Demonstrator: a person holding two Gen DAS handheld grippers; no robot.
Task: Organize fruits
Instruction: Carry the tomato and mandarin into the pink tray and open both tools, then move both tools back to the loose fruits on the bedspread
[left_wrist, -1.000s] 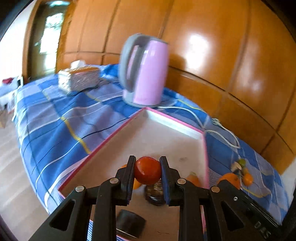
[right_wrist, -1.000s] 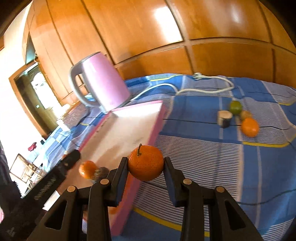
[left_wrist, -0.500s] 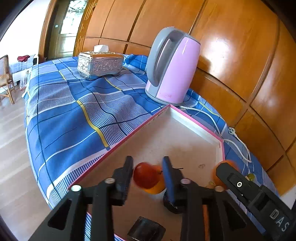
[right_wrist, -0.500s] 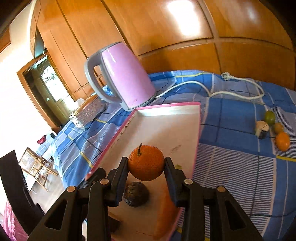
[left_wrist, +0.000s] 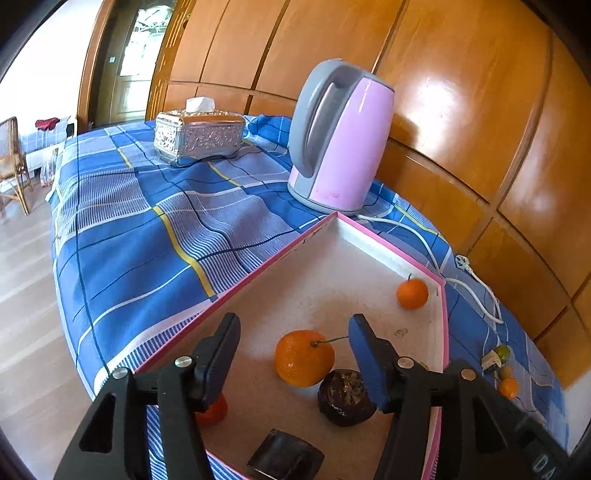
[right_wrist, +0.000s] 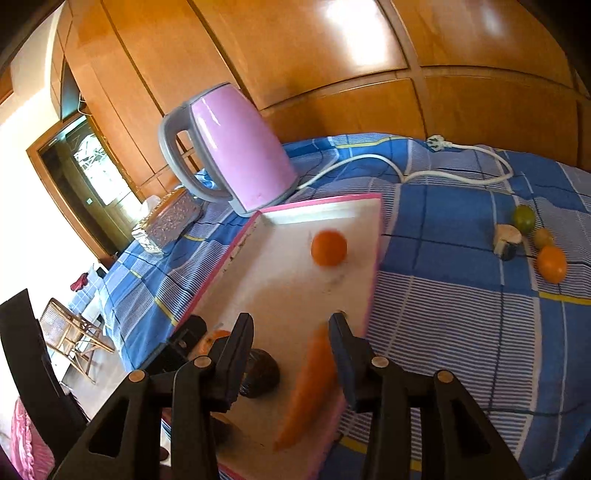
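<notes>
In the left wrist view my left gripper (left_wrist: 293, 326) stands open, its jaws still widening, over the pink-rimmed white tray (left_wrist: 240, 288). A stemmed tangerine (left_wrist: 304, 358) lies in the tray below the gap, untouched. A red fruit (left_wrist: 213, 410) rests half hidden behind the left finger, next to a dark fruit (left_wrist: 347, 397). A small tangerine (left_wrist: 412, 293) sits by the far corner. My right gripper (right_wrist: 291, 321) is open too, jaws opening and empty; that tangerine (right_wrist: 328, 247) shows blurred on the tray (right_wrist: 321, 201). A carrot (right_wrist: 310, 384) lies by the right finger.
A pink kettle (left_wrist: 340, 140) stands behind the tray, its white cord (right_wrist: 406, 173) trailing over the blue checked cloth. A silver tissue box (left_wrist: 199, 138) sits further back. Several small fruits (right_wrist: 551, 264) lie on the cloth right of the tray. Wood panelling backs the table.
The left gripper opened and the red fruit dropped into the tray beside its finger. The right gripper opened and its tangerine went to the tray's far end.
</notes>
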